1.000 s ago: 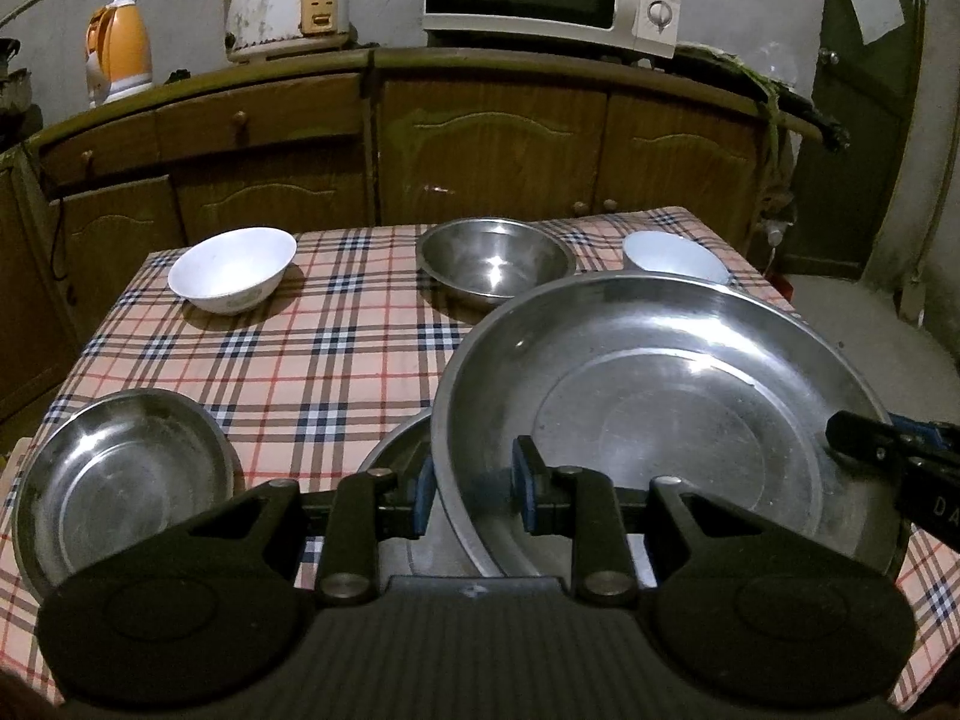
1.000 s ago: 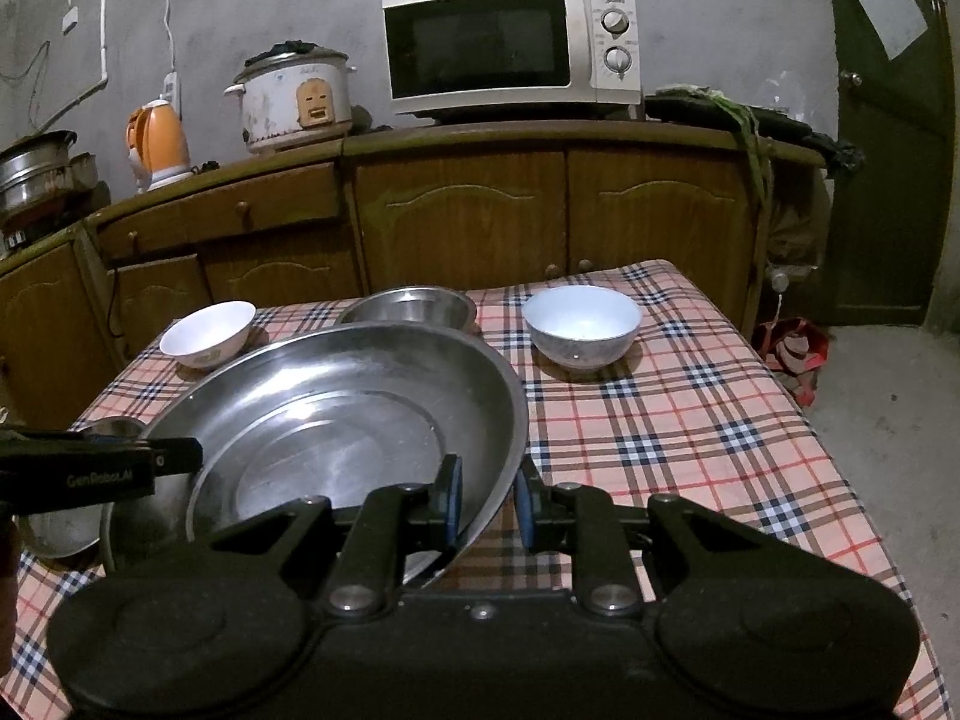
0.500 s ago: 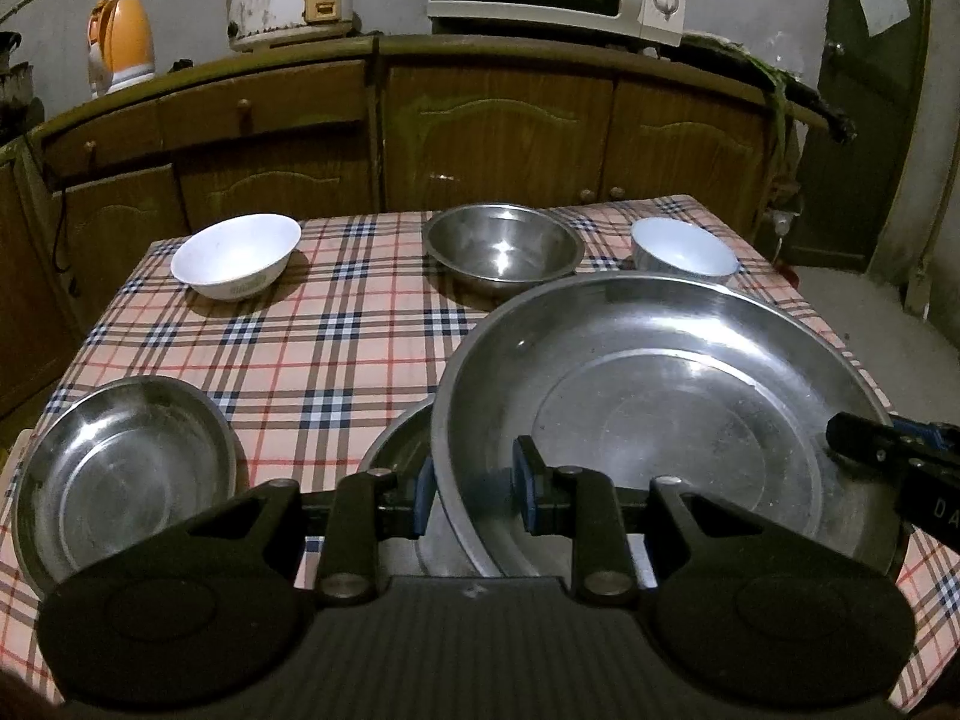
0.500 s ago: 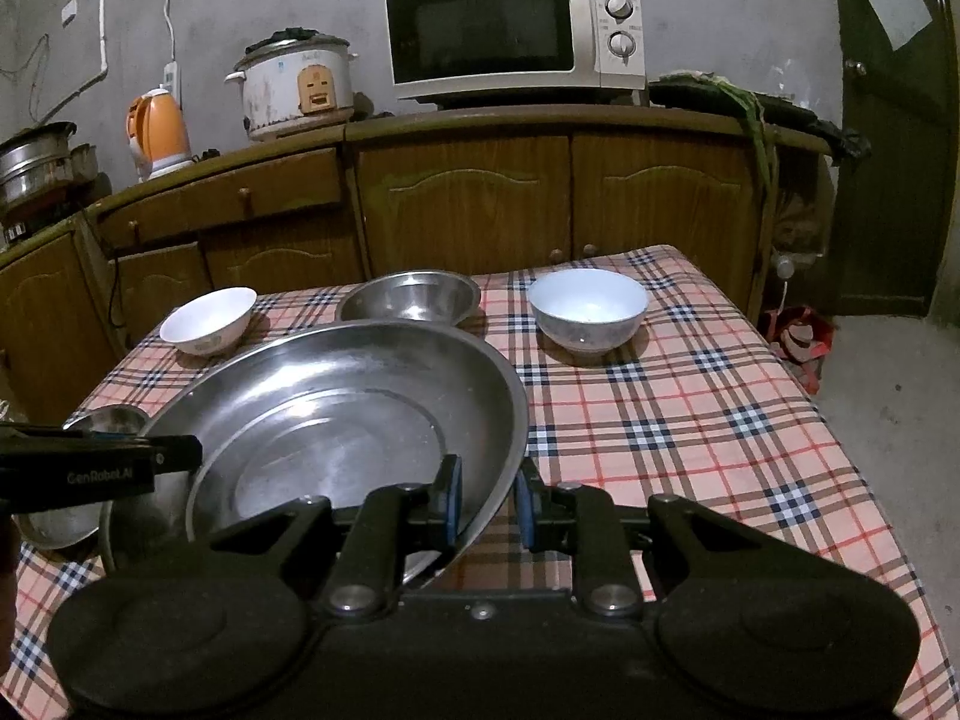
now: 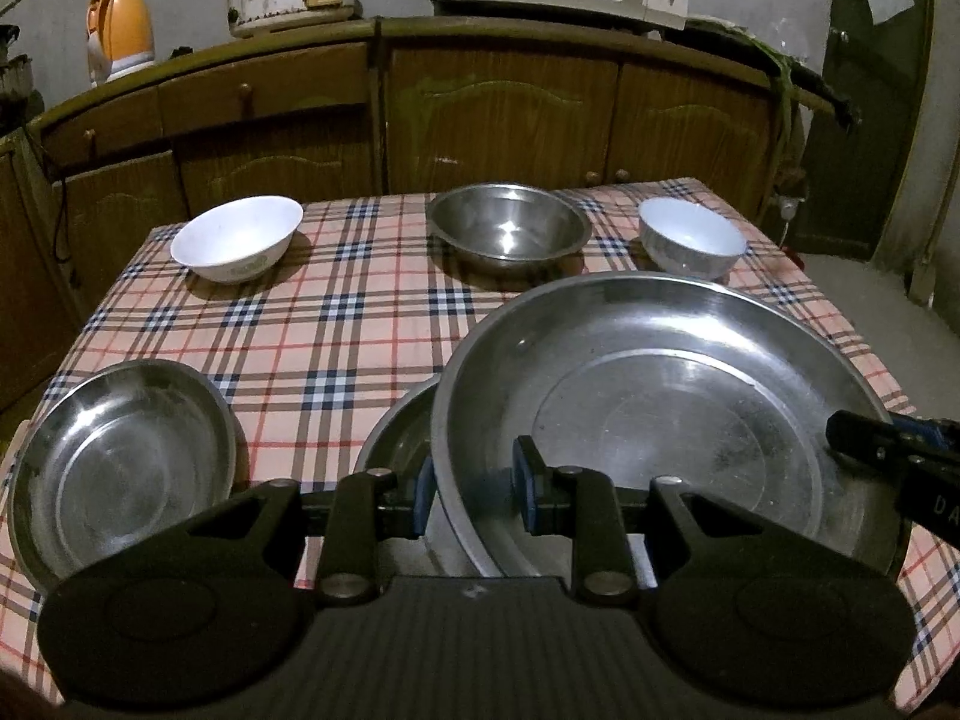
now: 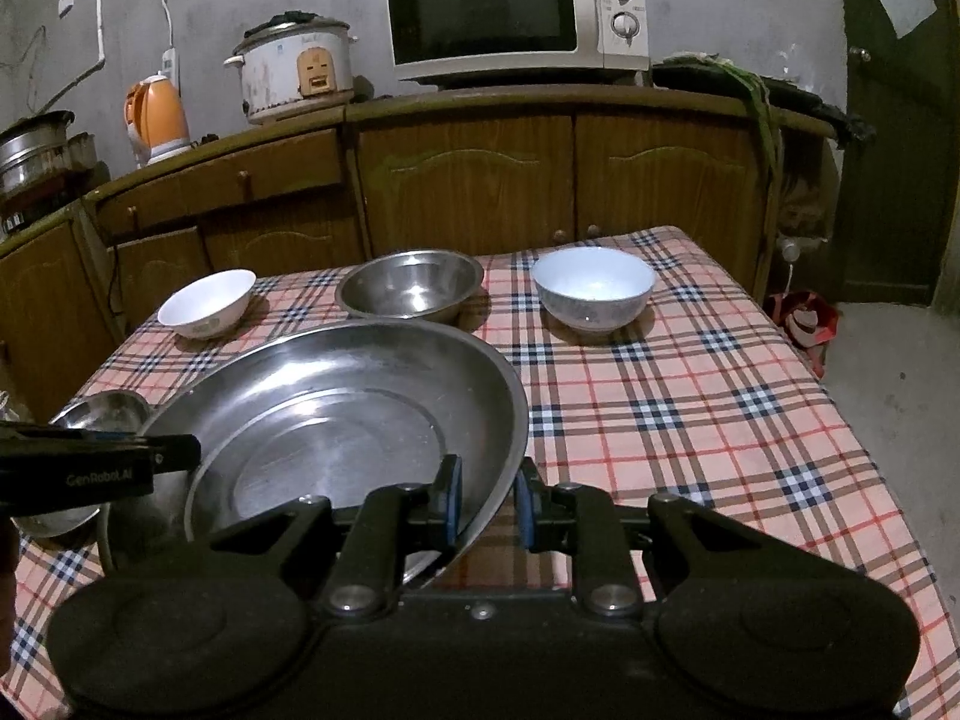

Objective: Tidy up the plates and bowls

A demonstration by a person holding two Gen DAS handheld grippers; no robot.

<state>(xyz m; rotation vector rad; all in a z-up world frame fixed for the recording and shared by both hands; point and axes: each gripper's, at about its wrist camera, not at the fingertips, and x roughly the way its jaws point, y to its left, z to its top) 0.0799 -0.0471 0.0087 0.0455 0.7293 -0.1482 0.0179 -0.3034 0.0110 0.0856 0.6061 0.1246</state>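
Note:
A large steel plate [image 5: 660, 396] is held above the table by both grippers. My left gripper [image 5: 471, 489] is shut on its left rim. My right gripper [image 6: 485, 495] is shut on its right rim [image 6: 504, 456]. A smaller steel plate [image 5: 396, 438] lies partly under it. Another steel plate [image 5: 120, 468] lies at the near left. A white bowl [image 5: 237, 237], a steel bowl [image 5: 507, 228] and a pale blue bowl [image 5: 690, 240] stand in a row at the far side.
The table wears a plaid cloth [image 6: 690, 408]. Wooden cabinets [image 6: 480, 180] stand behind it, bearing a microwave [image 6: 516, 12], a rice cooker [image 6: 294, 69] and an orange kettle [image 6: 156, 114]. A door [image 6: 894, 150] is at the right.
Both views have risen and tipped down a little; the large plate stays gripped on both rims and lifts slightly with them.

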